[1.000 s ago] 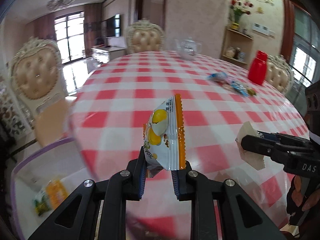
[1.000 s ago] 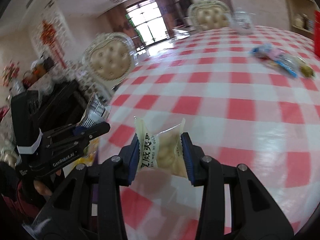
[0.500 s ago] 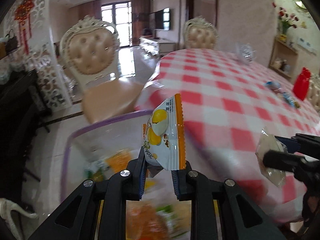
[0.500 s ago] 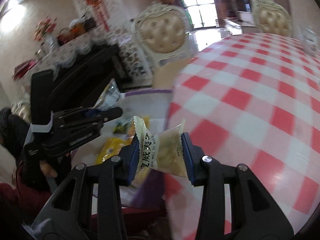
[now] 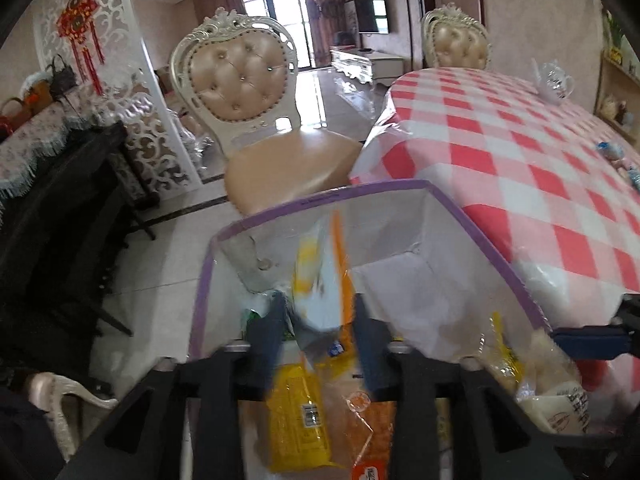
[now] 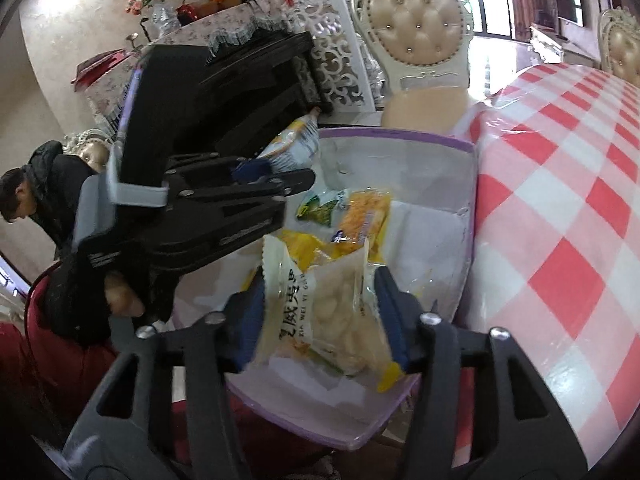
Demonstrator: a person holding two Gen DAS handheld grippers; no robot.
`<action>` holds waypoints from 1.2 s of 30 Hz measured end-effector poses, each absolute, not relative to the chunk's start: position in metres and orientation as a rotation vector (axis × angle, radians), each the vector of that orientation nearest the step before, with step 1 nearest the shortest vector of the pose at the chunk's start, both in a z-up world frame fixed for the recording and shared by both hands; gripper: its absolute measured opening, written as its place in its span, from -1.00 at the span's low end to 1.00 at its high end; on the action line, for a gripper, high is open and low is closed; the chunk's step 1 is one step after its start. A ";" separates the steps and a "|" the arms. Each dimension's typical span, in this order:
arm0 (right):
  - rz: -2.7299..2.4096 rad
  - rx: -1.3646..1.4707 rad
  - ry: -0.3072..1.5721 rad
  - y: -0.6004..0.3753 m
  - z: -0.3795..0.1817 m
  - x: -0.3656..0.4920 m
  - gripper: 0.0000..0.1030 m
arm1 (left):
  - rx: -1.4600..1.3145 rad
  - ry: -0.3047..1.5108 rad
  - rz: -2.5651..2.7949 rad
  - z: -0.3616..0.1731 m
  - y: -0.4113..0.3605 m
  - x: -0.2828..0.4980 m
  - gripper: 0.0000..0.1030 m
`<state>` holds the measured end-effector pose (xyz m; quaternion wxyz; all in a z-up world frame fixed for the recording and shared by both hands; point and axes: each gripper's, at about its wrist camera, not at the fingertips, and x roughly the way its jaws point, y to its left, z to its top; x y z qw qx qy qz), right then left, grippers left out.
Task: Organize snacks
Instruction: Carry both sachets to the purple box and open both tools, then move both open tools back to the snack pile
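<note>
Since the earlier frames both of my hand-held grippers have swung off the checked surface (image 5: 520, 152) and now hang over the purple-rimmed storage box (image 5: 472, 216) that stands beside it, near a cream padded chair (image 5: 256, 92).

Left hand-held gripper (image 5: 316, 320): jaws opening. The yellow-and-orange snack packet (image 5: 320, 276) shows blurred between the blue pads; it appears to be slipping free, nose down toward the box, though I cannot tell whether a pad still touches it.

Right hand-held gripper (image 6: 320, 300): jaws opening likewise. The pale snack pouch (image 6: 320, 308) with printed characters sits upright between the pads, which stand at its edges; it looks loosened rather than clenched.

Box contents: several packets already lie on the white liner, among them a green one (image 6: 320, 208) and a yellow one (image 5: 296, 412). More wrapped snacks (image 5: 612, 152) remain far off on the surface, near a glass teapot (image 5: 554, 80).

Step in hand, as I judge it: dropping both packets into the box. To do it well I would keep each gripper over the liner, inside the rim, and let the jaws spread fully before lifting, so no foil seam snags on a pad. The two grippers are close; I would withdraw them one at a time, upward, to avoid a knock.
</note>
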<state>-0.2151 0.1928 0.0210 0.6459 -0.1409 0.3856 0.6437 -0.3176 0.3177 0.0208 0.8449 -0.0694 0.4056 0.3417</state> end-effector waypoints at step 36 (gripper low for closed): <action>0.300 0.152 0.821 -0.238 0.028 0.113 0.62 | -0.300 0.775 -0.123 0.026 0.010 0.094 0.51</action>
